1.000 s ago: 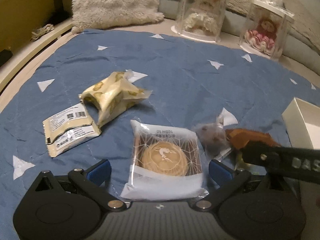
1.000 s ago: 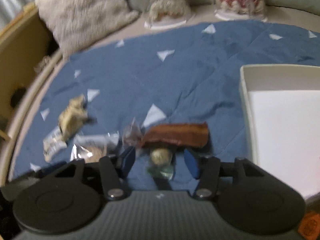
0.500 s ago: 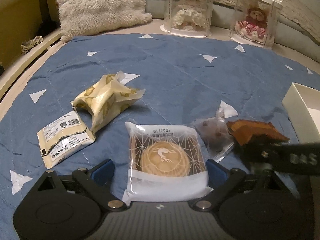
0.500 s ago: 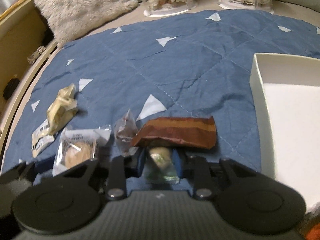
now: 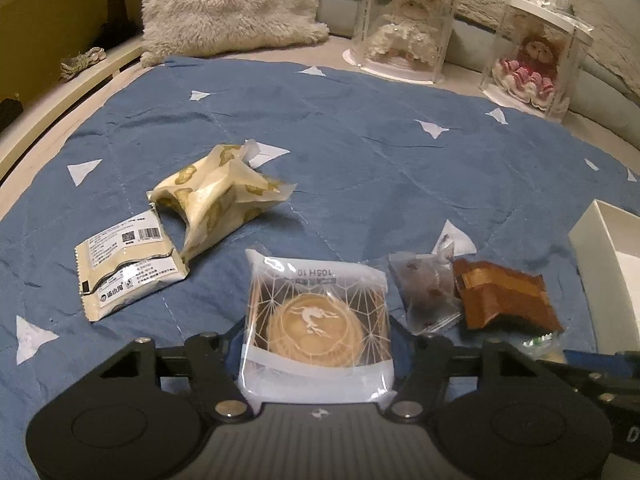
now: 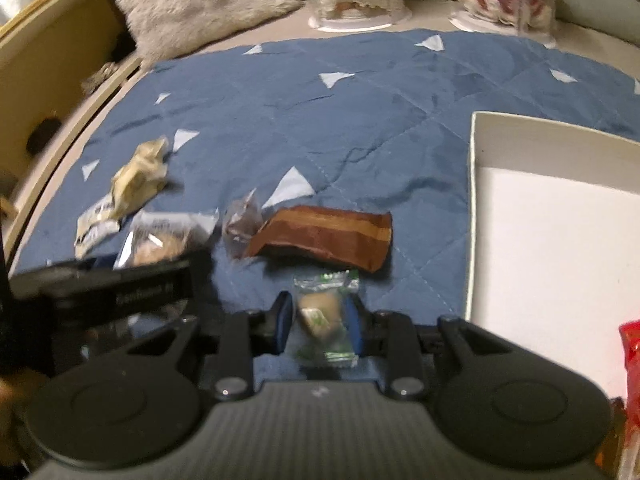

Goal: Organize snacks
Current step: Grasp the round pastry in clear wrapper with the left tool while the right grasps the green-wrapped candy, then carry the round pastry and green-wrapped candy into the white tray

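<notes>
My left gripper (image 5: 318, 344) is shut on a clear-wrapped round pastry (image 5: 318, 320), which also shows in the right wrist view (image 6: 160, 240). My right gripper (image 6: 320, 320) is shut on a small green-edged candy packet (image 6: 325, 314), held just above the blue quilt (image 6: 360, 120). A brown wrapped bar (image 6: 324, 236) (image 5: 504, 300) and a small dark clear-wrapped sweet (image 6: 242, 224) (image 5: 426, 292) lie just ahead. A yellow patterned packet (image 5: 218, 196) and a beige sachet (image 5: 128, 268) lie to the left. The white box (image 6: 560, 232) (image 5: 612, 256) stands on the right.
Two clear doll display cases (image 5: 404, 24) (image 5: 536, 60) and a fluffy pillow (image 5: 224, 4) stand at the back of the quilt. A wooden rim (image 5: 48, 108) curves along the left. Something red (image 6: 630, 352) shows at the right edge of the right wrist view.
My left jaws closed onto the pastry packet. My right jaws closed on the candy packet and drew it back, away from the brown bar.
</notes>
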Demonstrator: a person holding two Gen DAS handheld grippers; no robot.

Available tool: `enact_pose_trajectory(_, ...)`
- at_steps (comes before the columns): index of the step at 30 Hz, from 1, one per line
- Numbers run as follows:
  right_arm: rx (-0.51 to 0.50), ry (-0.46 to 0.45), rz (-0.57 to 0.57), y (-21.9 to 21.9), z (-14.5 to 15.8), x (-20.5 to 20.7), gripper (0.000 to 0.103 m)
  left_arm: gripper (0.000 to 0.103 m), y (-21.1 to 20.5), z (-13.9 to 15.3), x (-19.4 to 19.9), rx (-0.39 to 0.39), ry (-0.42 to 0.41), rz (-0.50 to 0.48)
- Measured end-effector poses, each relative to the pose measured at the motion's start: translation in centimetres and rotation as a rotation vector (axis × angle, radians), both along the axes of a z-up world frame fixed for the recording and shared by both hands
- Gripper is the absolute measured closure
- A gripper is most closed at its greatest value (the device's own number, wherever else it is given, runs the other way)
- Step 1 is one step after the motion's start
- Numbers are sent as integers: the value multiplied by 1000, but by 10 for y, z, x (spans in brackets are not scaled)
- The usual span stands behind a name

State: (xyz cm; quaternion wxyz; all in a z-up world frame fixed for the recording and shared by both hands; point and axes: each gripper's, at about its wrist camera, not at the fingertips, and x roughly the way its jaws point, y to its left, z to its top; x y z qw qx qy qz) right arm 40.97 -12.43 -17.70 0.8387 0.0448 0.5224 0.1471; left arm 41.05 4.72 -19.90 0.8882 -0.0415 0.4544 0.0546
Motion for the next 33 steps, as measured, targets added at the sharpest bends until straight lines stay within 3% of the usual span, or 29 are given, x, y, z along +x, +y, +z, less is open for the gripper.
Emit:
enact_pose_trajectory(5,5,-30,-7,3,9,-6,70,36,2,11,-10,-32,21,9)
enact_pose_trajectory(18,0,-133,-1,3,53,-35,70,36,4,66,-53,-52,-41,5)
enact_pose_trajectory(33,-16,-242,-66,-29,95,-75,70,36,-33,110,-85,-111,-86,-54)
